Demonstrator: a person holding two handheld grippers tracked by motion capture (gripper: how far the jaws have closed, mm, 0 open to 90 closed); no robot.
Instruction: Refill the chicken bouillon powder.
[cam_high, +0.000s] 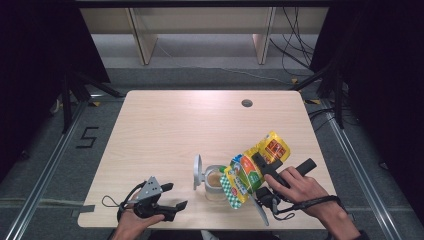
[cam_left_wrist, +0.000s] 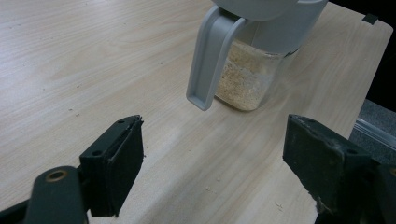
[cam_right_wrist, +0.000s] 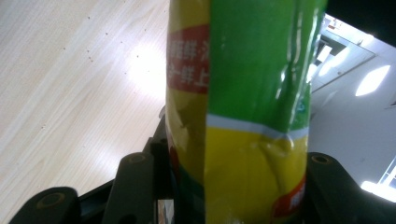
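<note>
A yellow and green pouch (cam_high: 247, 172) hangs tilted, its lower end over a glass jar (cam_high: 215, 184) near the table's front edge. My right gripper (cam_high: 261, 166) is shut on the pouch; in the right gripper view the pouch (cam_right_wrist: 243, 93) stands upright between the two black jaws of the right gripper (cam_right_wrist: 233, 163). The jar holds beige powder (cam_left_wrist: 240, 79), and its grey hinged lid (cam_high: 198, 171) stands open to the left. My left gripper (cam_high: 177, 195) rests open left of the jar, with nothing between its fingers. In the left gripper view, the left gripper (cam_left_wrist: 215, 126) points at the jar's grey flap (cam_left_wrist: 210, 56).
The wooden table (cam_high: 165, 130) has a round cable hole (cam_high: 246, 103) at the back right. Fine crumbs lie on the table (cam_left_wrist: 70, 70) in front of the jar. Dark curtains and frame rails flank both sides.
</note>
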